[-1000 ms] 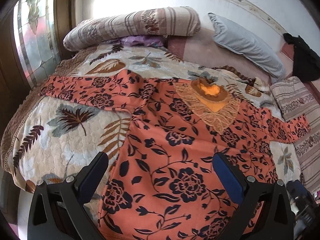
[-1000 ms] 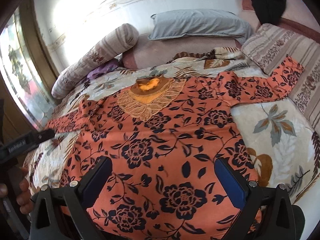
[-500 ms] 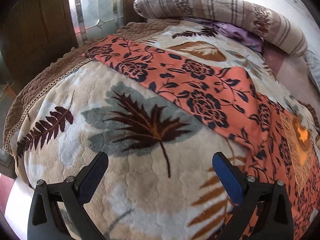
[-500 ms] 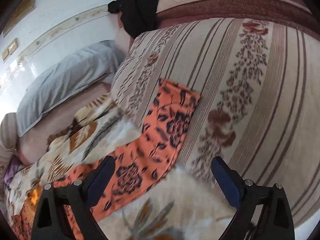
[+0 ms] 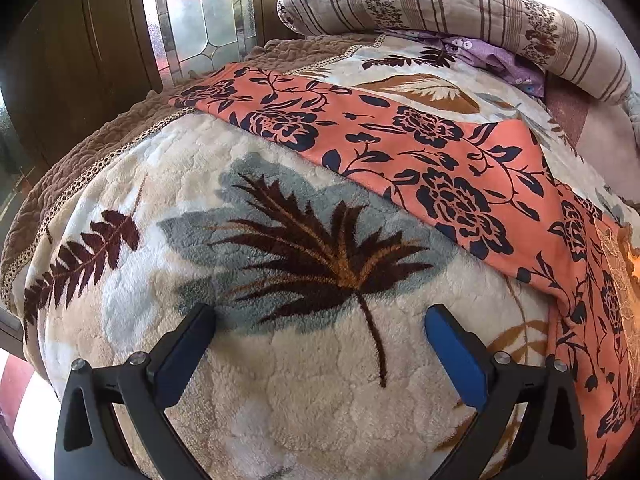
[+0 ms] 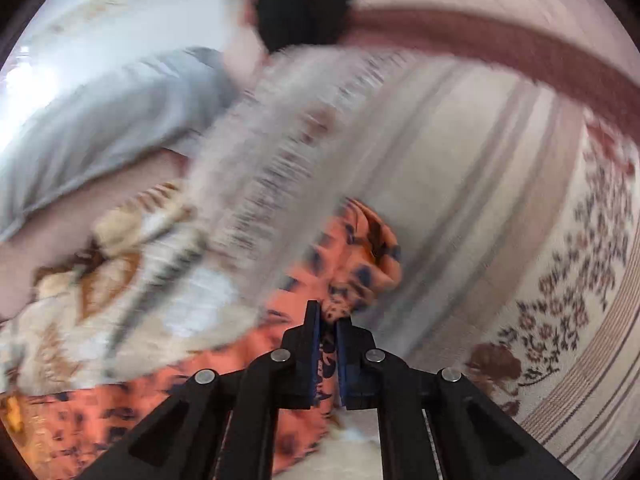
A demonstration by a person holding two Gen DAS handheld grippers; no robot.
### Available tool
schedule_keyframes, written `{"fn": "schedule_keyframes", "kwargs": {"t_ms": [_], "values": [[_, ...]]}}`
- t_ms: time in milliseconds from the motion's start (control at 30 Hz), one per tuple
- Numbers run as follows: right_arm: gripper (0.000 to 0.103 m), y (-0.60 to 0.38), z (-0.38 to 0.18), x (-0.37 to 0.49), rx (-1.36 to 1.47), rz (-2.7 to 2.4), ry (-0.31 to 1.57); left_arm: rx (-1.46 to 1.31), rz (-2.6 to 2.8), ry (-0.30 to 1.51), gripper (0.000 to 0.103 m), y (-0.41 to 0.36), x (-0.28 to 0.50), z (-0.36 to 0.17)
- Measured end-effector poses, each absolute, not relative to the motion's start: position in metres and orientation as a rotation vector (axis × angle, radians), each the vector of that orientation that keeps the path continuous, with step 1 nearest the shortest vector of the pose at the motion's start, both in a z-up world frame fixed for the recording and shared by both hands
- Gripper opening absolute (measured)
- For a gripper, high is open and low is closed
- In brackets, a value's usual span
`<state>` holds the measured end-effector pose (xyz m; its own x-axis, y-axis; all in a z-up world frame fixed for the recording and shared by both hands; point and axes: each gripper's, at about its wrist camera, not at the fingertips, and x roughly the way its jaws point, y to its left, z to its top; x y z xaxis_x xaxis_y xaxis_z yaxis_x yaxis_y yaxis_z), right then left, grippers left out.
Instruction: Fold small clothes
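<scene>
your left gripper [image 5: 320, 316] hangs just over the blanket [image 5: 280, 400], jaws spread wide with nothing between them; only the brown and grey leaf print of the plush shows in the gap. past the leaf, the top [image 5: 440, 160], orange with dark blue flowers, has one sleeve [image 5: 280, 112] lying flat across the blanket, its cuff end close to the brown quilted edge [image 5: 80, 152]. the body of the top runs down the right side of that view. beyond the sleeve a striped bolster [image 5: 460, 12] rests on a bit of purple cloth [image 5: 500, 56], and a leaded glass panel [image 5: 208, 20] stands behind the bed's corner.

your right gripper [image 6: 328, 316] is clenched on the top's other sleeve [image 6: 360, 260]; the orange fabric is pinched between the blue pads and bunches up just ahead of the tips. this view is blurred. right of the bunched cuff lies a striped quilt [image 6: 500, 200] with a floral band. to the left, the blanket again, then a grey pillow [image 6: 120, 120], and farthest off a black garment [image 6: 300, 0] against the wall.
</scene>
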<state>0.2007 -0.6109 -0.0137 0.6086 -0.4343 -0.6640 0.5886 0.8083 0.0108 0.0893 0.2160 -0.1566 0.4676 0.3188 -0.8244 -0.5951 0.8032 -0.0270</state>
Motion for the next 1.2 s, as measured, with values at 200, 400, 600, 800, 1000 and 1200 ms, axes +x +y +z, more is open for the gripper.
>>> {"fn": "schedule_keyframes", "kwargs": {"t_ms": [200,400,600,800,1000,1200], "values": [[0.005,-0.439,0.082,0.193,0.266,-0.126,0.499,-0.33,0.569,0.928,0.103,0.214,0.088,-0.156],[0.008,-0.259,0.075,0.173,0.365,0.278,0.489,-0.31,0.535,0.929,0.103,0.213,0.085,-0.156],[0.034,-0.321,-0.053,0.167,0.588,0.193,0.731,-0.302,0.531,0.93,0.103,0.212,0.084,-0.155],[0.055,-0.543,-0.149,0.162,1.291,-0.099,0.603,-0.292,0.564,0.924,0.103,0.21,0.087,-0.156],[0.077,-0.626,-0.181,0.183,1.483,-0.206,0.437,-0.281,0.574,0.916,0.103,0.209,0.088,-0.157],[0.062,-0.645,-0.174,0.215,1.406,-0.303,0.435,-0.275,0.579,0.913,0.103,0.209,0.089,-0.157]]}}
